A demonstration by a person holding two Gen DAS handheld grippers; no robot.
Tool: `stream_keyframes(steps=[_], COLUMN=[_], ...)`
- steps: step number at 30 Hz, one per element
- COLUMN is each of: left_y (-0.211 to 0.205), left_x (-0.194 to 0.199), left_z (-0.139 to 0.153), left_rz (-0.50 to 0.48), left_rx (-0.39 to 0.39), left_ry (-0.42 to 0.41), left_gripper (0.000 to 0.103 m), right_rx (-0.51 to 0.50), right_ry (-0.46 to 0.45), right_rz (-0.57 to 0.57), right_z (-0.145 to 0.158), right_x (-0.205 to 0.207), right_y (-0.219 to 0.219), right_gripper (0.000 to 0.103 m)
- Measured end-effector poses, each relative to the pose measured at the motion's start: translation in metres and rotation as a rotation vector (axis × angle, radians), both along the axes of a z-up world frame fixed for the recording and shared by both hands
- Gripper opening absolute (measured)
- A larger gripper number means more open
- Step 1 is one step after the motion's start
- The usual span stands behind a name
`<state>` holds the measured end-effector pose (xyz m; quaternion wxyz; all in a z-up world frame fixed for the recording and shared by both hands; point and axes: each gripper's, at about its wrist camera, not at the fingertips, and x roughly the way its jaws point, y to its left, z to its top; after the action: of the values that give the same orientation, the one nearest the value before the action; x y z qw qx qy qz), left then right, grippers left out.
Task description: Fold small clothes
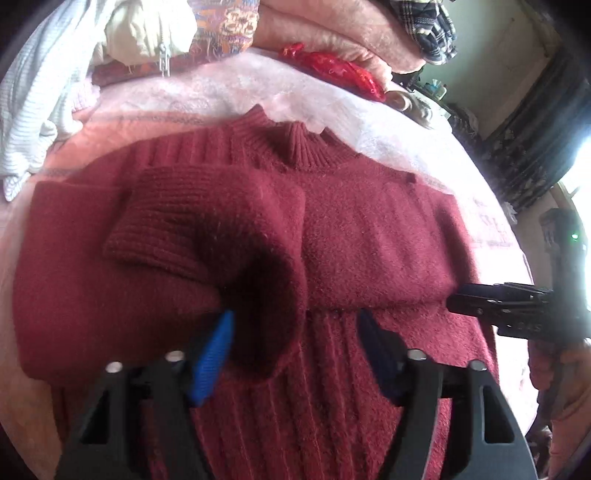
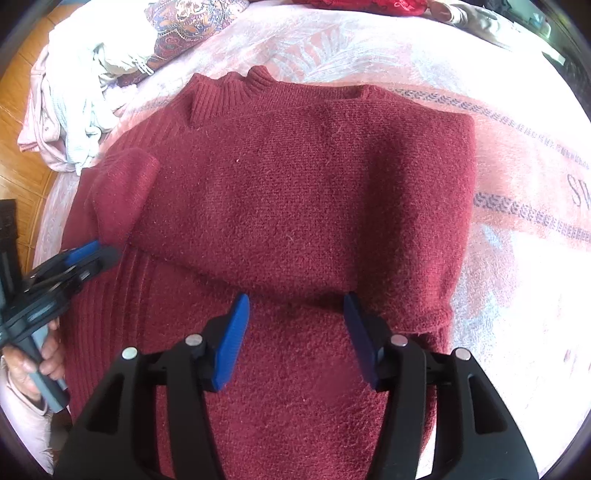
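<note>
A dark red knitted sweater [image 1: 369, 236] lies flat on a pink bedspread [image 1: 221, 96], collar away from me. It also shows in the right wrist view [image 2: 295, 192]. One sleeve [image 1: 207, 229] is folded across the body, its ribbed cuff on top, and drapes between the left gripper's fingers. My left gripper [image 1: 295, 332] is open just above the sweater. My right gripper [image 2: 295, 321] is open over the sweater's lower body, at the edge of the other folded sleeve [image 2: 369, 221]. Each gripper shows in the other's view, the right [image 1: 480, 302] and the left [image 2: 74, 258].
A heap of clothes [image 1: 110, 44] and folded blankets [image 1: 332, 29] lies at the far side of the bed, with a red cloth [image 1: 332, 70] beside it. White garments [image 2: 81, 92] hang over the bed's left edge above a wooden floor [image 2: 22, 122].
</note>
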<state>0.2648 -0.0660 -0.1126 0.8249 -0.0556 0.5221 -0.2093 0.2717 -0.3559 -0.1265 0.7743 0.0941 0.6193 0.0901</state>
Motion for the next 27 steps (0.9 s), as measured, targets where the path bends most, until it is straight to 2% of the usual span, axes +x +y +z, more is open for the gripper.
stream_keyframes(steps=[3,6,7,10,12,15,19,27], left_y=[0.017,0.052,0.068,0.106,0.12,0.123,0.124,0.125], left_x=[-0.011,-0.004,0.002,0.018,0.025,0.034,0.035,0.034], left_z=[0.027,0.04,0.039,0.021,0.005,-0.016,-0.026,-0.024], left_rz=[-0.019,0.07,0.126,0.256,0.293,0.298,0.29,0.29], left_rx=[0.013,0.079,0.098,0.196,0.238,0.314,0.298,0.273], left_ry=[-0.044,-0.067,-0.064,-0.013,0.009,0.066,0.07,0.07], left_gripper=[0.08,0.083,0.083,0.081,0.081,0.081,0.081,0.081], right_rx=[0.01,0.042,0.048,0.061,0.086,0.108,0.11,0.109], right_ry=[-0.005,-0.001,-0.003,-0.012,-0.011,0.004,0.032,0.057], right_rz=[0.002,0.018,0.03,0.077,0.092,0.116,0.123,0.103], right_z=[0.005,0.011,0.014,0.02,0.022,0.022,0.015,0.001], right_x=[0.004,0.011,0.014,0.024,0.031,0.041,0.052,0.063], right_y=[0.008,0.026,0.036,0.069,0.09,0.118,0.143,0.159], right_gripper=[0.055,0.055,0.055,0.055,0.055,0.055,0.055,0.055])
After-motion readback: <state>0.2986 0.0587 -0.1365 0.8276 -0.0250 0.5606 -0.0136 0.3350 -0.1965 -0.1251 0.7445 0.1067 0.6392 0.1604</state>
